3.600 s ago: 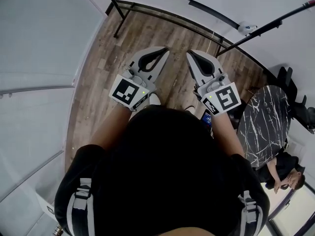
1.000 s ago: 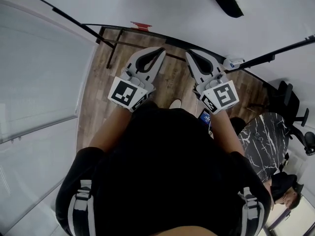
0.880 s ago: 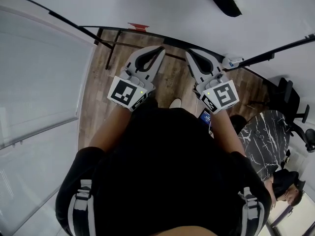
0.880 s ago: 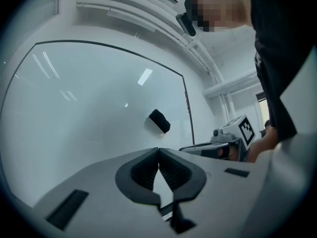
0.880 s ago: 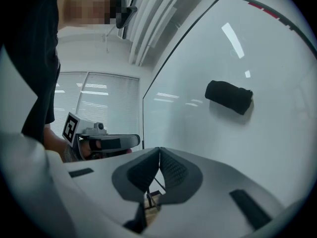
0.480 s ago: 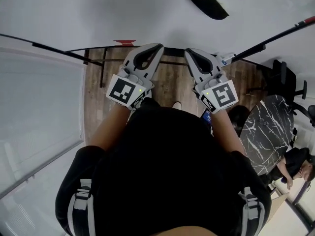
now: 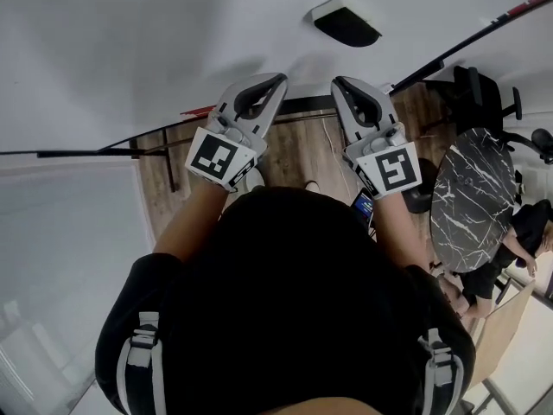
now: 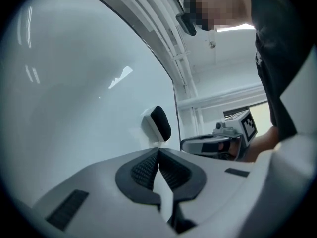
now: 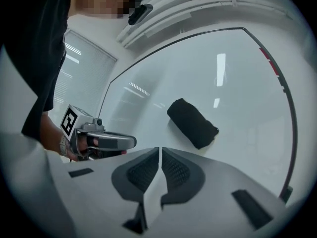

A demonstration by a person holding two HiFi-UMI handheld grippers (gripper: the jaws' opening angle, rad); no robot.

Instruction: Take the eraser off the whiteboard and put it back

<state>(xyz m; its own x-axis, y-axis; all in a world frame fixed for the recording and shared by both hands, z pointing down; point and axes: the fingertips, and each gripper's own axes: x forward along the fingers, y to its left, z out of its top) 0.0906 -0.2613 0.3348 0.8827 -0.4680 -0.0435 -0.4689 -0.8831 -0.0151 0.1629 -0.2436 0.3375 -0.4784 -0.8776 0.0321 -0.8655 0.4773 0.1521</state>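
The eraser [image 7: 346, 22], black felt with a white back, sticks to the whiteboard [image 7: 173, 41] ahead of both grippers. My left gripper [image 7: 275, 80] and right gripper [image 7: 339, 83] are held side by side, pointing level at the board, both shut with nothing in them. In the left gripper view the eraser [image 8: 157, 124] sits just above the closed left gripper [image 8: 158, 150], apart from it. In the right gripper view the eraser [image 9: 192, 123] lies up and right of the closed right gripper [image 9: 161, 150], with a gap between them.
A round marble table [image 7: 471, 201] and an office chair [image 7: 484, 93] stand at the right, with a seated person [image 7: 527, 240] beyond. Wooden floor [image 7: 302, 154] shows under the board's lower edge. A red item [image 7: 199, 111] sits on the board's ledge.
Both grippers have swung together toward the whiteboard. The board now fills more of the head view, and the eraser has slid left and nearer to the gripper tips.
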